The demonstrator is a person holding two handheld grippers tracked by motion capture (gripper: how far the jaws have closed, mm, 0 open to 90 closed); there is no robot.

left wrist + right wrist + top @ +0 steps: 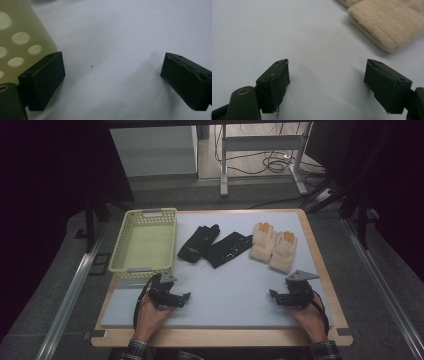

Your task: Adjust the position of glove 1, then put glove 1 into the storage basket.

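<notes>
Resting near the mat's front edge, the left gripper (pixel 186 296) and right gripper (pixel 272 293) gape empty, bare mat (pixel 227 285) between them and the gloves (pixel 272 245).

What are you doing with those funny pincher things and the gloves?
A person holds a hand-held gripper in each hand over a table. The left hand-held gripper sits open beside the green basket, and the right hand-held gripper sits open just short of the fuzzy tan gloves. A pair of black gloves lies in the middle. Nothing is picked up yet, and the basket looks empty.
</notes>
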